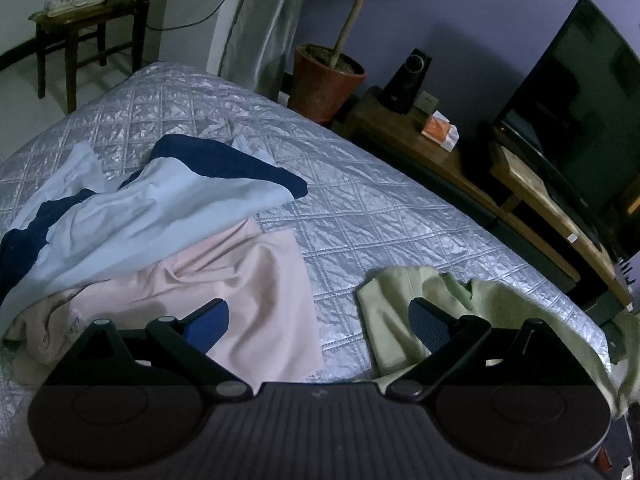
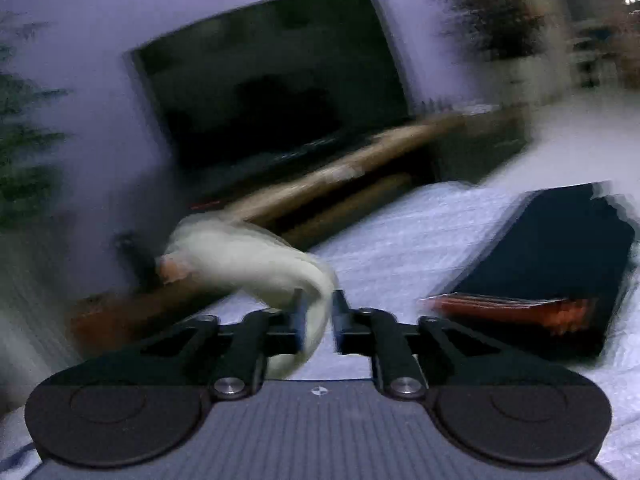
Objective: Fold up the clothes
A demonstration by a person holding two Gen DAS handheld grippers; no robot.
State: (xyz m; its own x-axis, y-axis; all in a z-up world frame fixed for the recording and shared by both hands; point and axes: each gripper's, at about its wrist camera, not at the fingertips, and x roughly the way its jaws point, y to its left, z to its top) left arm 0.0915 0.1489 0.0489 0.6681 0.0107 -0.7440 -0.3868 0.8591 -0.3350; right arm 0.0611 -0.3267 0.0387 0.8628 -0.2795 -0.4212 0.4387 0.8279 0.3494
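Observation:
Several garments lie on the quilted silver bedspread (image 1: 360, 208): a light blue and navy one (image 1: 160, 208), a pink one (image 1: 240, 272) and a pale green one (image 1: 400, 296). My left gripper (image 1: 318, 312) hovers open over the bed. Its left finger is above the pink garment and its right finger above the green one, with nothing between them. The right wrist view is motion-blurred. In it my right gripper (image 2: 319, 316) has its jaws narrow, pinching the pale green garment (image 2: 256, 264), which trails up and to the left.
A dark navy folded stack (image 2: 552, 248) with an orange-red edge lies on the bed at the right. Past the bed's edge are a wooden TV stand (image 1: 440, 152), a television (image 1: 572, 100), a speaker (image 1: 408, 80), a potted plant (image 1: 324, 80) and a chair holding sneakers (image 1: 76, 0).

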